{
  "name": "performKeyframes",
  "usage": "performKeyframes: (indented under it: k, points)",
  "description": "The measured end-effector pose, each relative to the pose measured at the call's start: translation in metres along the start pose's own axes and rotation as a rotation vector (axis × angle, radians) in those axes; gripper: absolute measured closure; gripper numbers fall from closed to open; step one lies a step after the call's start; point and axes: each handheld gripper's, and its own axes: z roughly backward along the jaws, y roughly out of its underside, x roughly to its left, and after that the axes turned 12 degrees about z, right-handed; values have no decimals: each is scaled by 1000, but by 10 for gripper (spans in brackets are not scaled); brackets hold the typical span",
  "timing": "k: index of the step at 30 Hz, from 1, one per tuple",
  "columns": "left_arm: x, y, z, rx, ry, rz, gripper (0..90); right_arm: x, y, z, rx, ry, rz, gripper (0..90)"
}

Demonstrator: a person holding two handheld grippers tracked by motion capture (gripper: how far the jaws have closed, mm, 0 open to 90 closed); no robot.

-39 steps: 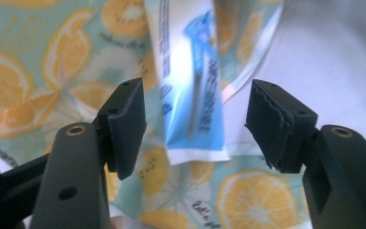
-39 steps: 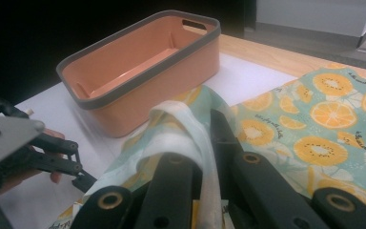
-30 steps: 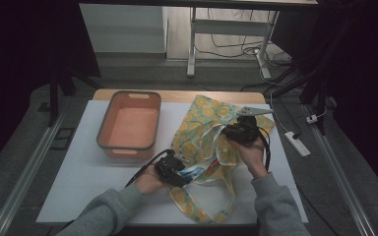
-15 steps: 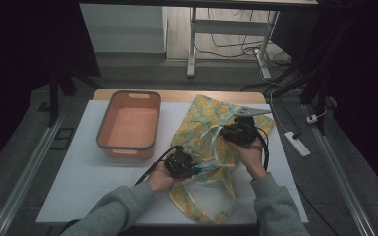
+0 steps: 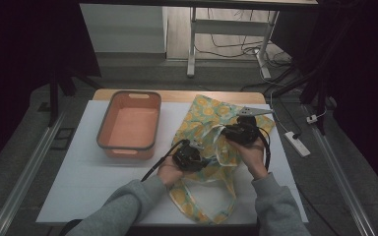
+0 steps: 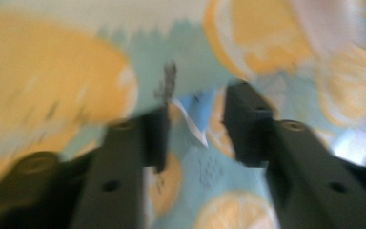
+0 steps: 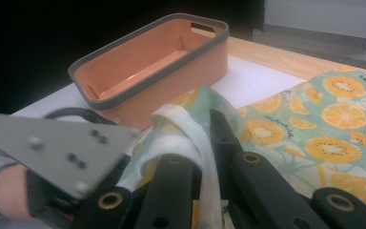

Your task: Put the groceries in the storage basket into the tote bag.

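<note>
Bin (image 5: pixel 129 125) being kept on table (image 5: pixel 78 182), left of bag (image 5: pixel 211 147); bag being spread at table's right, both grippers being held over it.

Orange-slice teal bag (image 5: pixel 207 114) — salmon, grey-rimmed bin (image 5: pixel 129 125)

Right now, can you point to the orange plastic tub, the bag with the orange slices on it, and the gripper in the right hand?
orange plastic tub (image 5: pixel 130 125): high view, on its bare inside floor.
orange-slice fabric bag (image 5: pixel 204 110): high view, on its flat upper cloth.
right gripper (image 7: pixel 200 143): right gripper view, between its jaws, on pinched cloth.
</note>
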Motion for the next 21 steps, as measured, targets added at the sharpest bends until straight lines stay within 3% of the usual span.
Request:
performKeyframes:
  k: [3,6,10,14,21]
  points:
    - [0,7,15,3,1,-34,488,-1,1,1,2,4,-3,886]
    - [0,12,35,-11,39,-58,480,-1,0,2,5,4,0,885]
    - [-2,19,58,-26,18,-114,451,-1,2,1,10,2,-3,885]
    - [6,23,77,-61,32,-84,428,0,4,-1,23,-2,-7,885]
    - [29,23,97,-105,1,-20,417,4,8,-2,44,-7,-5,885]
